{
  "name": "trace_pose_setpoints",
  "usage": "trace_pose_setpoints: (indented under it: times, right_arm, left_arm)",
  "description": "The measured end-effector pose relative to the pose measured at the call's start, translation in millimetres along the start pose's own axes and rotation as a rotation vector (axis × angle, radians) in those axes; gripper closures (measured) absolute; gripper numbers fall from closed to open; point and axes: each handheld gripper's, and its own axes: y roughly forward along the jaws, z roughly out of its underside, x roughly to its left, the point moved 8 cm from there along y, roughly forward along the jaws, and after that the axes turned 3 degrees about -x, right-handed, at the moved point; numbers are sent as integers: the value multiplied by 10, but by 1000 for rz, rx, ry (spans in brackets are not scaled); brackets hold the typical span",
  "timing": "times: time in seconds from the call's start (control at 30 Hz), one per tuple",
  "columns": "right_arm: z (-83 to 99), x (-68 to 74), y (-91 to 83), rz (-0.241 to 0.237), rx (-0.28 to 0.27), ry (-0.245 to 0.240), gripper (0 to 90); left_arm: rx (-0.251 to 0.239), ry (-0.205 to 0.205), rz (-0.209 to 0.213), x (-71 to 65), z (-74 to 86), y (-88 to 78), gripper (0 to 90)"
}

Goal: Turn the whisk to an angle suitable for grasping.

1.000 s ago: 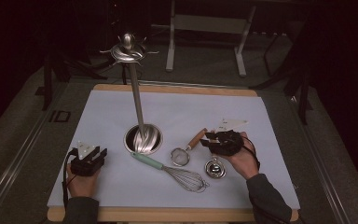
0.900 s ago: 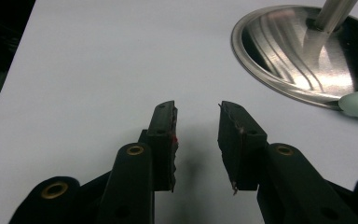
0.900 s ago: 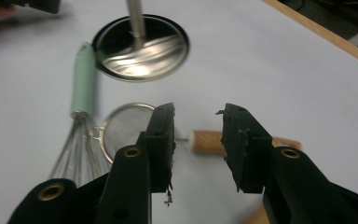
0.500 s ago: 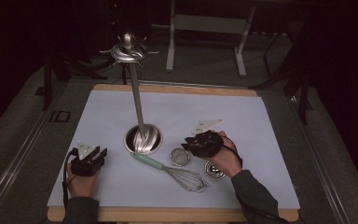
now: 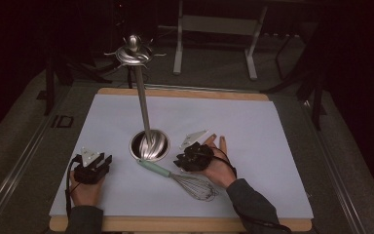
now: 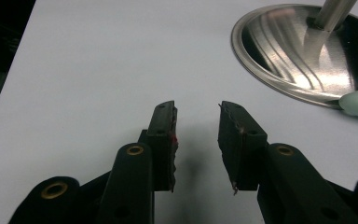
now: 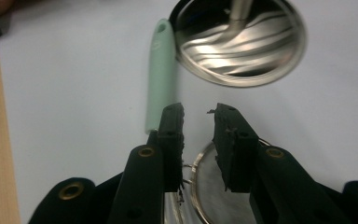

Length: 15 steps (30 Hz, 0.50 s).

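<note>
A person sits at a table covered by a pale sheet (image 5: 253,126), holding a black two-jaw gripper in each hand. Near the middle of the sheet stands a utensil stand (image 5: 149,144) — a round, shiny steel base with a tall steel pole rising to a crown of hooks at the top.

The right gripper (image 5: 189,158) hovers just right of that base, low over the sheet. In the right gripper view its jaws stand apart with a modest gap, having just been closing, and nothing is pinched between them. Beneath them lies the round rim of a small mesh strainer (image 7: 214,186), blurred and partly hidden by the jaws.

Just beside it lies a whisk (image 5: 177,178), its mint-green handle nearly touching the steel base and its wire head pointing toward the person.

The left gripper (image 5: 95,165) rests on the sheet, left of the base, apart from everything. Its jaws are parted and hold nothing.
</note>
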Motion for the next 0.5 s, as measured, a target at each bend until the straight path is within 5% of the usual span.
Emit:
trace_pose_setpoints:
  times: [0.5]
  right_arm:
    - [-3,127,280,-59,86,10,741]
  left_arm:
    - [-1,-6,-4,2,0,1,669]
